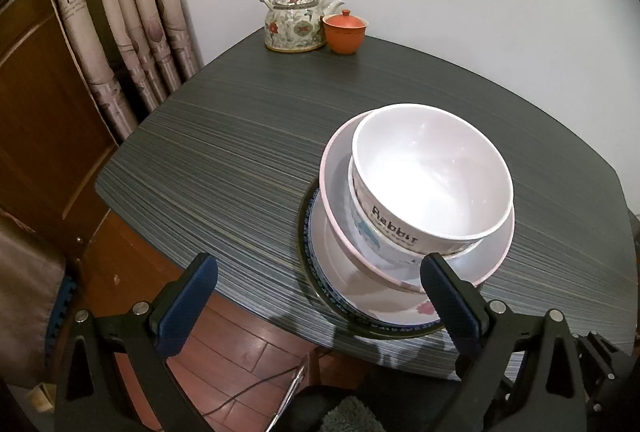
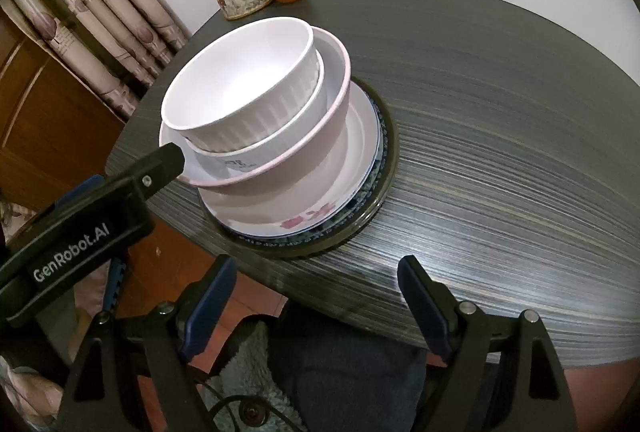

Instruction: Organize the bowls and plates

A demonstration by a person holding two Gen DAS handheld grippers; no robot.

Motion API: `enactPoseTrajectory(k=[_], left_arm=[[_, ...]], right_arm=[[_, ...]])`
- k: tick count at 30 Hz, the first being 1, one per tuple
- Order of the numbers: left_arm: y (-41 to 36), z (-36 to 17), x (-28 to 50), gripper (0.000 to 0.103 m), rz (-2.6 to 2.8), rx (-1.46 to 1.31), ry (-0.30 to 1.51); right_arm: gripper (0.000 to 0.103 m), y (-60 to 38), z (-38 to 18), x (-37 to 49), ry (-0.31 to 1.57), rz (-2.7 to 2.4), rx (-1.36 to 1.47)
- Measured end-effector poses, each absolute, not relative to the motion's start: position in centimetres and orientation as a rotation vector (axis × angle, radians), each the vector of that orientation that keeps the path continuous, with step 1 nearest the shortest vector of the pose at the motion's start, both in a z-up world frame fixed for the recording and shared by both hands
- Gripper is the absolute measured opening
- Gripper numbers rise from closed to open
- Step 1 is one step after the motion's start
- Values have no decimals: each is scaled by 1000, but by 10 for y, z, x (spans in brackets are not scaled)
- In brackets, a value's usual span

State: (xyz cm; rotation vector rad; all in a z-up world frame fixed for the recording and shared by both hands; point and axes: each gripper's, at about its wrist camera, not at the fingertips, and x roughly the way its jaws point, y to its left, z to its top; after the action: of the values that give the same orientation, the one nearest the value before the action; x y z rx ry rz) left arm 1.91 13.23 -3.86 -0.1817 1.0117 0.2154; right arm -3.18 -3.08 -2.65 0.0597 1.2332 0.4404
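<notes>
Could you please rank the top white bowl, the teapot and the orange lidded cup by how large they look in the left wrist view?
1. top white bowl, by far the largest, though it sits nearest the camera.
2. teapot, at the table's far edge.
3. orange lidded cup, right beside the teapot, so that comparison is fair.

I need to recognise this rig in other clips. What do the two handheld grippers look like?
Both are matte black plastic frames with triangular cut-outs and silver pivot pins. Each finger carries a dark blue pad. The left gripper shows toothed blue strips beside its body; seen from the right wrist camera, its side bears white "GenRobot.AI" lettering. The right gripper matches it. Thin dark cables trail below.
</notes>
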Motion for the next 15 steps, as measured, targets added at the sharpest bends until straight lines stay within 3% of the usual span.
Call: enactPoseTrajectory(k=[15], left_arm=[[136,-39,25,101,203,-185,1022]], right_arm=[[85,-33,-29,-33,1245,437,65]])
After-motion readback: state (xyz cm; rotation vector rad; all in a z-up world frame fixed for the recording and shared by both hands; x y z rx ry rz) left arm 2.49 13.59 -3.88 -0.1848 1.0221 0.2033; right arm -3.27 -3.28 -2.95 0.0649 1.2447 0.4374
